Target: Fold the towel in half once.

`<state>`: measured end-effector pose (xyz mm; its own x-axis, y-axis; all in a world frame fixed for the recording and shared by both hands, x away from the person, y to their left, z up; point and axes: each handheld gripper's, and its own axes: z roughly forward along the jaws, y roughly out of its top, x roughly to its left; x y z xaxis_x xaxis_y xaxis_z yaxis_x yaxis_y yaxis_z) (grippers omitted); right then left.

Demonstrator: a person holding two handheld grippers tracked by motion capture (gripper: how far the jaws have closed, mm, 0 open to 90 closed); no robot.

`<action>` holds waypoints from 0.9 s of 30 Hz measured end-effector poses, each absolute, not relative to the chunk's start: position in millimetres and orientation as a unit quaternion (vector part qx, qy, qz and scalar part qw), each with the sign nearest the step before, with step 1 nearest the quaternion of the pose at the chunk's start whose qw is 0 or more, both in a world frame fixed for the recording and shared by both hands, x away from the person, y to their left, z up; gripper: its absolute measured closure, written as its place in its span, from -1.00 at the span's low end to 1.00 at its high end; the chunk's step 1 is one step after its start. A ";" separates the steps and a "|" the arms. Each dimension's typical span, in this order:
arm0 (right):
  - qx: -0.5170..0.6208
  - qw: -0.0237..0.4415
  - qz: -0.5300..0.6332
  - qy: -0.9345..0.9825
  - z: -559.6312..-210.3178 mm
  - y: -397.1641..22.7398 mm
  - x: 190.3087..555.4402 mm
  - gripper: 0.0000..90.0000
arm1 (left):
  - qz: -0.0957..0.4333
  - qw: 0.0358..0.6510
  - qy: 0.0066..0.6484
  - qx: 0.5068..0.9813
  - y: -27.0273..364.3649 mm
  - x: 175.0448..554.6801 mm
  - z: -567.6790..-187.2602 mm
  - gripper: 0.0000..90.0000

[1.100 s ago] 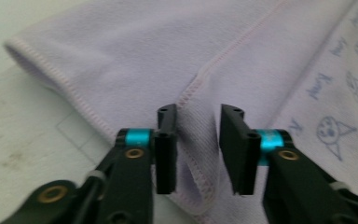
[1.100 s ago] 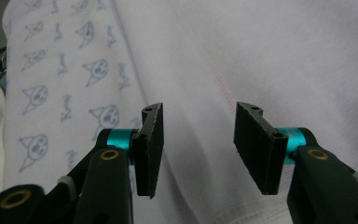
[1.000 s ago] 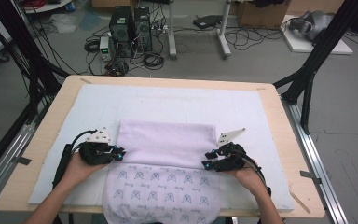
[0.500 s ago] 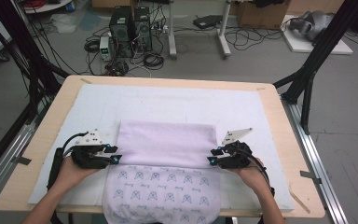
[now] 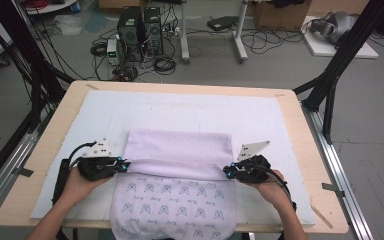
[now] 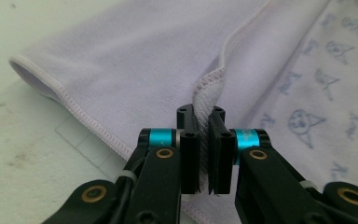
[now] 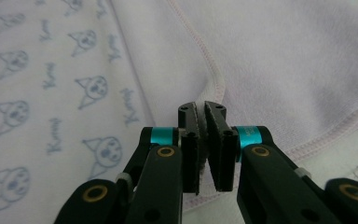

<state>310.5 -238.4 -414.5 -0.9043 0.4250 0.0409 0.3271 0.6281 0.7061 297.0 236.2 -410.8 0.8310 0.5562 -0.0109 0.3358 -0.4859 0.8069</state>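
High view frames the whole scene: a lilac towel (image 5: 177,175) is spread on a white mat (image 5: 260,120) over a wooden table (image 5: 292,107), its far part plain and its near part printed with small blue figures. The towel's near end is cut off by the bottom of that view, so how far it hangs over the table edge cannot be told. The left gripper (image 5: 121,165) is seen at the towel's left edge and the right gripper (image 5: 229,172) at its right edge, each held in a hand (image 5: 77,182), with a raised fold line running between them. Whether the jaws are closed cannot be made out from this distance.

That detail is given by the gripper views. In the left gripper view, the left gripper (image 6: 204,122) is seen nearly closed, with a stitched hem of the towel (image 6: 135,60) pinched upright between its pads. In the right gripper view, the right gripper (image 7: 202,116) is likewise nearly closed on a hemmed edge of the towel (image 7: 279,51); the cloth inside the jaws is blurred, so it appears to be a single fold, though layers cannot be counted. The printed figures are shown there as cat-like faces with lettering too soft to be read. On the floor beyond the table, computer towers (image 5: 140,25) and cables (image 5: 165,62) are seen.
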 end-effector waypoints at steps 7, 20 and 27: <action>0.171 0.049 0.442 0.879 -397.5 -253.8 271.1 0.86 | 0.122 0.454 0.239 0.849 248.7 253.0 -404.6 0.86; 0.191 0.016 0.448 0.873 -405.1 -247.3 280.8 0.39 | 0.084 0.464 0.232 0.851 244.9 253.2 -399.9 0.17; 0.202 0.038 0.408 0.890 -409.5 -232.7 301.7 0.31 | 0.096 0.459 0.260 0.844 246.3 274.1 -400.6 0.22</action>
